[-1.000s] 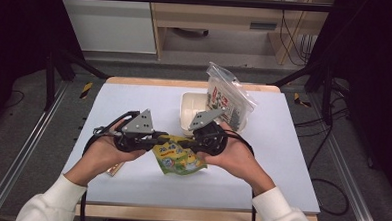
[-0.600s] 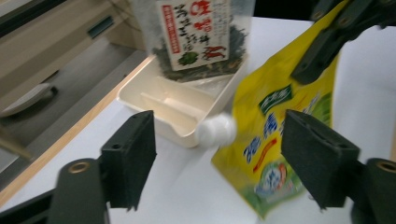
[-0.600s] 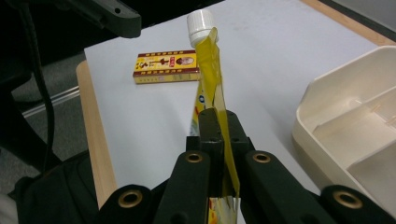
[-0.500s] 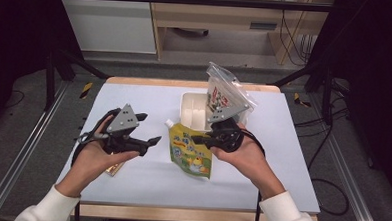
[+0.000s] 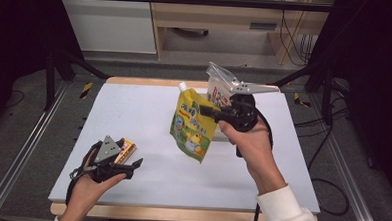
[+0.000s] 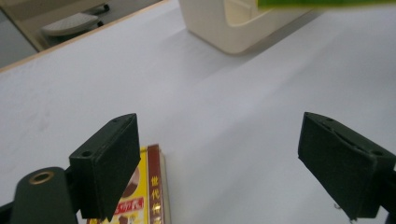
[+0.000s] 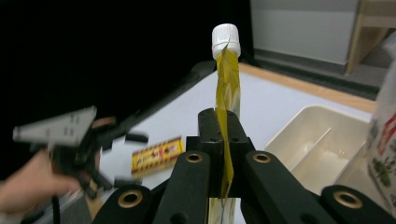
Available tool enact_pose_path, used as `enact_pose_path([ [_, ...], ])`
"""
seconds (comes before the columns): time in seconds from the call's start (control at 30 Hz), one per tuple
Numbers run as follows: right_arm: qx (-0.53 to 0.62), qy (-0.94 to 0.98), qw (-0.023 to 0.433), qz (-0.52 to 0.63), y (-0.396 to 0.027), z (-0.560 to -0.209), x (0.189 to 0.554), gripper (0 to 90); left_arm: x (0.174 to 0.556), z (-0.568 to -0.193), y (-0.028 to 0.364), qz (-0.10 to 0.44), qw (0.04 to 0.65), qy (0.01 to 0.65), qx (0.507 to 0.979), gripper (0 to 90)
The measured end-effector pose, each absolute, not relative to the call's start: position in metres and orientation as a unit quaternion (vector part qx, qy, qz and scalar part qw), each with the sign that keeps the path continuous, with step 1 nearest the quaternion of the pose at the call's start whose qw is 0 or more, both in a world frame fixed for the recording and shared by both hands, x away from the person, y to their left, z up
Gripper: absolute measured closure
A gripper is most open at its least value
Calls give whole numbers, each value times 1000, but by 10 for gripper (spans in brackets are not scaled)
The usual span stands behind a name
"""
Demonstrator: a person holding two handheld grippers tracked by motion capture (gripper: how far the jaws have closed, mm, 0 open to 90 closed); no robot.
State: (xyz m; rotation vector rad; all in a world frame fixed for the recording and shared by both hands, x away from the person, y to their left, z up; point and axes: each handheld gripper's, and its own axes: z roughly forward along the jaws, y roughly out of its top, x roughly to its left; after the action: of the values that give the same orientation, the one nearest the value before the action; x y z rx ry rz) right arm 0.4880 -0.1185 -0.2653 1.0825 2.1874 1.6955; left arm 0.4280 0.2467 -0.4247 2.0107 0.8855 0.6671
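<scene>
Pouch of yellow-and-green foil with a white screw cap (image 5: 193, 125) hangs lifted above the white table (image 5: 149, 113), pinched edge-on near its middle by the right gripper (image 7: 223, 140) — its black jaws pressed together on the foil. Just behind stand a cream plastic bin (image 7: 317, 144) and a clear printed bag (image 5: 220, 89); judging by this, the pouch is picked up but not yet put anywhere. Nearer the front edge, the left gripper (image 5: 131, 164) has just been opening, jaws spread with nothing between them, beside a small yellow-and-red box (image 6: 147, 186) — likely next, untouched so far.
</scene>
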Motion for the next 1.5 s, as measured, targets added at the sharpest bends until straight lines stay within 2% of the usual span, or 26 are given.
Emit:
enact_pose_path([
  [0.17, 391, 707, 93, 581, -117, -259, 500, 900, 419, -435, 245, 262, 403, 355, 802, 114],
  [0.27, 418, 681, 113, 590, -115, -260, 512, 900, 413, -435, 244, 265, 393, 349, 808, 113],
  [0.47, 445, 651, 125, 602, -115, -264, 527, 900, 416, -437, 249, 271, 386, 354, 808, 114],
  [1.03, 455, 632, 153, 609, -106, -258, 543, 900, 417, -433, 265, 286, 395, 381, 785, 119],
  [1.5, 465, 621, 176, 606, -106, -257, 554, 900, 418, -434, 267, 284, 393, 385, 785, 121],
])
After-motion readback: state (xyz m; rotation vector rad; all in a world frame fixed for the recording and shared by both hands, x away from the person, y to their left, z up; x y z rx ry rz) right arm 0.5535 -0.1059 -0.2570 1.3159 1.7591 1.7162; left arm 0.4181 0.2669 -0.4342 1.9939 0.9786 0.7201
